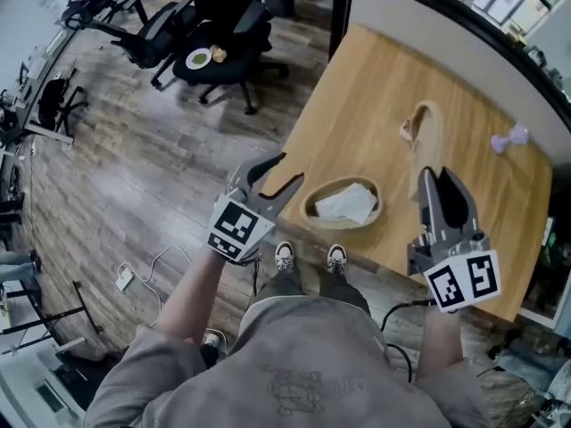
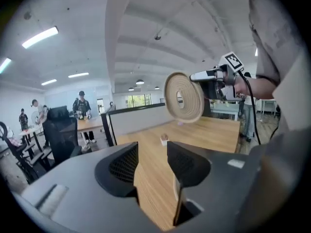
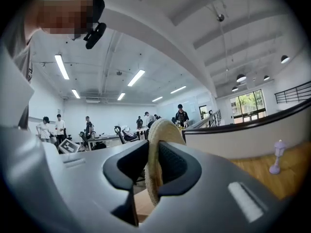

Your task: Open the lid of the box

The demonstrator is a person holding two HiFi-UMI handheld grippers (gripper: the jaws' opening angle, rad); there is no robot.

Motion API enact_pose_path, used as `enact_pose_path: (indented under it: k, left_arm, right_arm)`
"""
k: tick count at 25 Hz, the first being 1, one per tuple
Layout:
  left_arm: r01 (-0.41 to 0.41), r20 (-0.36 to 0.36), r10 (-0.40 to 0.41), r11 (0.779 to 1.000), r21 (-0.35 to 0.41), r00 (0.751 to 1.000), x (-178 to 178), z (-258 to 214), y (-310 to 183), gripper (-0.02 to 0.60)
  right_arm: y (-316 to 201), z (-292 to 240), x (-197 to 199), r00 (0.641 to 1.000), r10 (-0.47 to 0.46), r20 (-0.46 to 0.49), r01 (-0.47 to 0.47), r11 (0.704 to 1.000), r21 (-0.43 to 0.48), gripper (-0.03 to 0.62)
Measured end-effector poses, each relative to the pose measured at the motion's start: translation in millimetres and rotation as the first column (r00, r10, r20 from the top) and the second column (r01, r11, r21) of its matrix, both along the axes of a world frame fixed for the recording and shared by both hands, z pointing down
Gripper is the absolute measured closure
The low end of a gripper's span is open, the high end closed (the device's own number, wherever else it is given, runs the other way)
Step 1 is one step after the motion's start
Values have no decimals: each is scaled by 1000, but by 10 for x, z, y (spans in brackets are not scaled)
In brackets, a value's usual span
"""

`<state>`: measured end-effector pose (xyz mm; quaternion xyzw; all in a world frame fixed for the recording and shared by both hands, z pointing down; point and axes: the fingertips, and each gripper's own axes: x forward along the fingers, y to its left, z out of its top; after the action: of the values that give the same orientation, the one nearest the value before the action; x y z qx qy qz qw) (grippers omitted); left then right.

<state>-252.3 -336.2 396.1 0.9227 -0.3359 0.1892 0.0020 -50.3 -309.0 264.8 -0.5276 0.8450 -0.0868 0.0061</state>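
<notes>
An oval woven box (image 1: 309, 210) with white cloth inside sits uncovered near the front edge of the wooden table (image 1: 375, 87). Its woven lid (image 1: 437, 132) is lifted off and stands on edge above the table, right of the box. My right gripper (image 1: 439, 184) is shut on the lid's rim; in the right gripper view the lid (image 3: 163, 130) is pinched between both pads. The left gripper view shows that lid (image 2: 184, 97) hanging in the air. My left gripper (image 1: 291, 169) hovers open just left of the box, with nothing between its jaws (image 2: 152, 161).
A small lilac ornament (image 1: 508, 138) stands at the table's far right. A dark partition (image 1: 446, 16) borders the table's far side. Black office chairs (image 1: 223, 43) stand on the wooden floor to the left, with a white power strip (image 1: 125, 279) and cable.
</notes>
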Motion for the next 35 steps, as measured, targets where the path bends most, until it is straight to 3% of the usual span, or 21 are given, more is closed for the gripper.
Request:
enact_pose_path:
  k: [4, 6, 10, 14, 19, 25, 30, 35]
  left_arm:
    - [6, -34, 0, 988, 156, 999, 47, -723, -39, 407]
    - [22, -66, -9, 978, 208, 998, 38, -1025, -28, 455]
    - [76, -155, -42, 972, 223, 987, -23, -1489, 22, 461]
    - [121, -189, -75, 962, 245, 979, -133, -1779, 60, 547]
    - [164, -198, -120, 961, 222, 973, -208, -1788, 126, 569]
    - [190, -175, -150, 952, 239, 973, -261, -1716, 249, 581]
    - [177, -145, -149, 962, 209, 978, -160, -1531, 288, 581]
    - [165, -163, -132, 965, 206, 978, -67, -1547, 358, 581]
  right_arm:
    - [83, -468, 27, 1000, 22, 2, -22, 994, 107, 519]
    - [145, -662, 7, 1000, 19, 6, -20, 989, 147, 519]
    - [258, -983, -25, 999, 11, 35, -18, 981, 195, 517]
    - [368, -1187, -48, 1000, 2, 22, -8, 971, 238, 517]
    - [477, -1193, -55, 1000, 5, -21, 1, 968, 249, 517]
    - [548, -987, -41, 999, 14, -46, -5, 982, 191, 517]
    - [499, -691, 11, 998, 17, -59, -9, 993, 119, 517]
    - [483, -627, 3, 999, 13, -51, -7, 994, 109, 517]
